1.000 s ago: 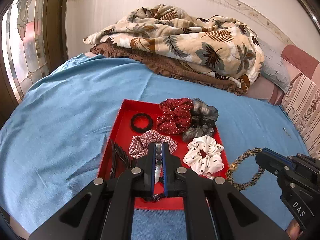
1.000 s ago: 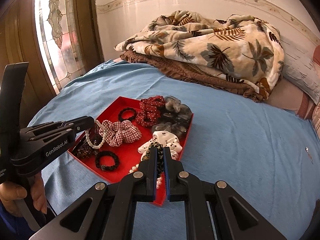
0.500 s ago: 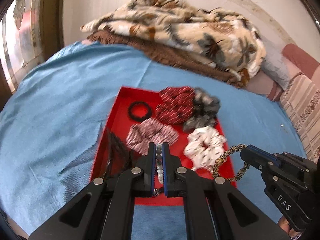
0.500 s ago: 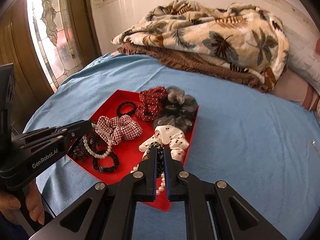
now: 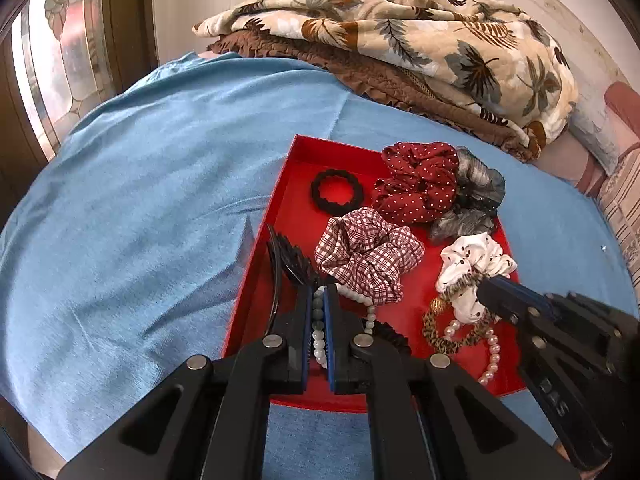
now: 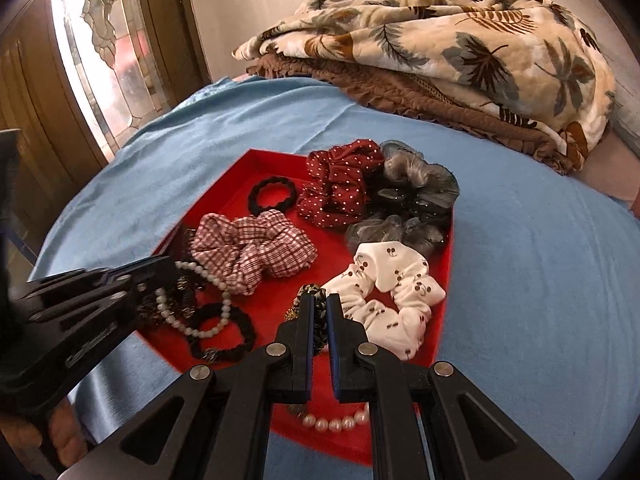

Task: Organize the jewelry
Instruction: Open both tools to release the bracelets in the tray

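Red tray (image 5: 298, 184) (image 6: 444, 280): set on the blue bedsheet (image 5: 140, 184) (image 6: 540, 260) of the bed, toward its near edge.

Contents, far end of tray:
- black hair tie (image 5: 337, 192) (image 6: 272, 194), near the far-left corner;
- dark red polka-dot scrunchie (image 5: 416, 188) (image 6: 340, 184), just beside the tie;
- grey scrunchie (image 5: 474, 200) (image 6: 412, 200), touching the red one, against the right-hand tray edge.

Contents, middle of tray:
- red-and-white checked scrunchie (image 5: 368, 256) (image 6: 252, 252);
- white cherry-print scrunchie (image 5: 472, 264) (image 6: 392, 292), by the right-hand edge, touching the grey one.

Contents, near end of tray:
- black hair clip (image 5: 286, 260), at the left-hand tray edge;
- black beaded hair tie (image 6: 224, 332), near the near-left corner;
- loose pearl strand (image 5: 492, 356) (image 6: 336, 424), by the near-right corner.

Left tool (image 5: 319, 300) (image 6: 168, 272): clenched on a pearl bracelet (image 5: 318, 320) (image 6: 200, 308); beads visible between the jaws, loop hanging over the near-left part of the tray, draped across the black beaded hair tie.

Right tool (image 6: 319, 316) (image 5: 486, 288): clenched on a leopard-print bracelet (image 5: 440, 328) (image 6: 312, 300); band hanging over the near-right part of the tray, just beside the white cherry-print scrunchie.

Beyond the tray, at the far edge of the bed: folded leaf-print blanket (image 5: 400, 40) (image 6: 440, 40) stacked on a brown quilted one (image 5: 380, 76) (image 6: 400, 92).
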`<state>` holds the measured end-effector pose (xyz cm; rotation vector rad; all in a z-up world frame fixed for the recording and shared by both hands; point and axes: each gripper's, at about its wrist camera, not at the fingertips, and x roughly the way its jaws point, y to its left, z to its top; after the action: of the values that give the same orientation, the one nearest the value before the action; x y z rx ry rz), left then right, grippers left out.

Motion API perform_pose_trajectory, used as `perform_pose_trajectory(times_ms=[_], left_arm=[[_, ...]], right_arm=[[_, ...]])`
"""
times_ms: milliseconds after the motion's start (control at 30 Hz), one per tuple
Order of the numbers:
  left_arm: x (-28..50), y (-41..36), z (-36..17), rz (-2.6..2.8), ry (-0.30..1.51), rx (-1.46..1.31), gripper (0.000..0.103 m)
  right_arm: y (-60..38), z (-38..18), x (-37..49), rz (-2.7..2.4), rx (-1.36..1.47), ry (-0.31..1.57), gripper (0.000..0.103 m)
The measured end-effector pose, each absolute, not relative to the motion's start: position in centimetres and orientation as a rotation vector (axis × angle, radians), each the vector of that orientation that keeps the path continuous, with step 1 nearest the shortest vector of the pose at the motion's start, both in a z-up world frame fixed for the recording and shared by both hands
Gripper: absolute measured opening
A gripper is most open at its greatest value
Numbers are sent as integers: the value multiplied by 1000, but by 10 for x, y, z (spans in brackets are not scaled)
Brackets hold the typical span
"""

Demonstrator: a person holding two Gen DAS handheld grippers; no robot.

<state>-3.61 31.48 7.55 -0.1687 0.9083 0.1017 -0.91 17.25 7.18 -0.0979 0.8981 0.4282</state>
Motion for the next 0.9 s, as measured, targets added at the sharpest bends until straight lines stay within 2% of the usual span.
perform_pose_trajectory(times_ms=[400, 433, 500, 567, 700, 767, 900], left_arm=[[-35, 314, 77, 98, 890, -160, 7], [-36, 314, 78, 99, 887, -157, 9], [-36, 314, 80, 101, 877, -153, 25], [-39, 314, 83, 105, 860, -155, 33], [-42, 317, 88, 104, 834, -167, 40], [-42, 318, 89, 105, 829, -170, 41], [-46, 321, 92, 118, 811, -175, 48]], right_arm=[[174, 59, 6, 428, -70, 932, 9], [173, 59, 5, 429, -68, 929, 10], [173, 61, 4, 429, -68, 923, 13], [172, 63, 3, 429, -68, 916, 16], [170, 69, -1, 428, -68, 898, 24], [169, 73, -3, 428, -64, 888, 32], [164, 82, -9, 424, -54, 868, 36]])
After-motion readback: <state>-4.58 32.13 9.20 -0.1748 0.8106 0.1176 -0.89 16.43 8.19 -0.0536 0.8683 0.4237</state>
